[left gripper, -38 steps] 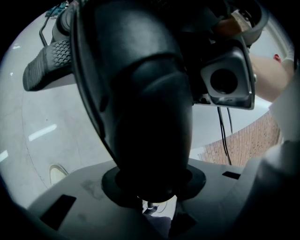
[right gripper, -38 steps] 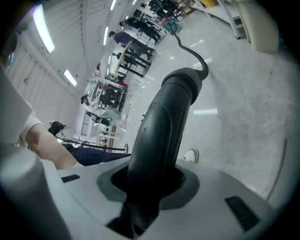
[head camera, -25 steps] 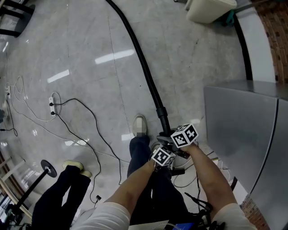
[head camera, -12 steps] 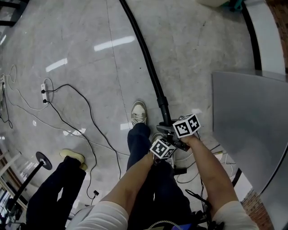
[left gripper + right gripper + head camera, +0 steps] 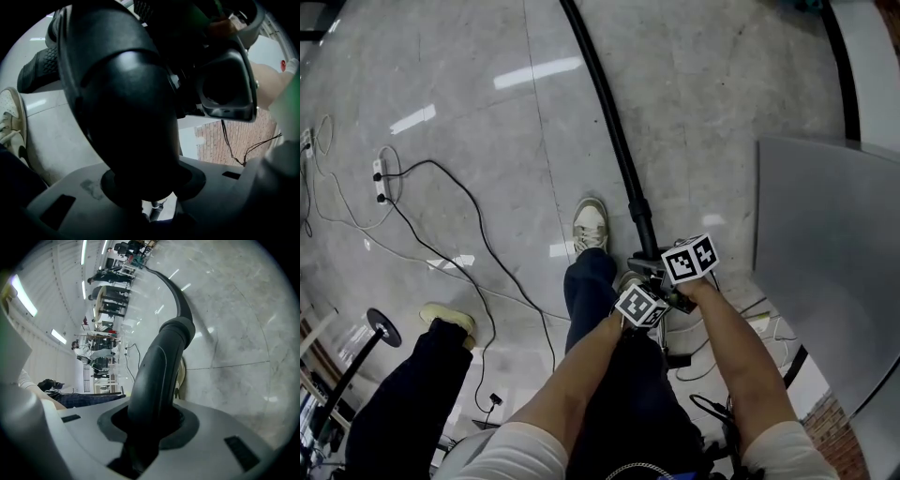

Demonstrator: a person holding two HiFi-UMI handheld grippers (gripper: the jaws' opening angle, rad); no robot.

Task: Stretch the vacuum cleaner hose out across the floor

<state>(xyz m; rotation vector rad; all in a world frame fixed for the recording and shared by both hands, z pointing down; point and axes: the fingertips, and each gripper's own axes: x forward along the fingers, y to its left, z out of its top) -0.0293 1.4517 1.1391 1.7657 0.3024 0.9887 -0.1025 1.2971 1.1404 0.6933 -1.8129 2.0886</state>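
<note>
A black vacuum hose (image 5: 605,103) crosses the grey floor from the top edge down to its rigid curved handle (image 5: 643,234) in front of me. In the head view my left gripper (image 5: 641,306) and my right gripper (image 5: 686,262) sit close together on that handle end, right one higher. From the left gripper view, the thick black handle (image 5: 126,108) fills the frame, and the left gripper (image 5: 145,187) is shut on it. The right gripper (image 5: 150,423) is shut on the handle tube (image 5: 157,376); beyond it the hose (image 5: 176,296) stretches away across the floor.
My shoe (image 5: 590,225) stands just left of the hose. Another person's legs (image 5: 417,384) and shoe (image 5: 445,319) are at lower left, by a round stand base (image 5: 381,330). A power strip (image 5: 379,174) with cables lies at left. A grey metal cabinet (image 5: 834,244) stands at right.
The floor, the power strip and my shoe have slid up in the head view, and the pale bin at the top has left the frame. Both grippers keep the same hold on the handle.
</note>
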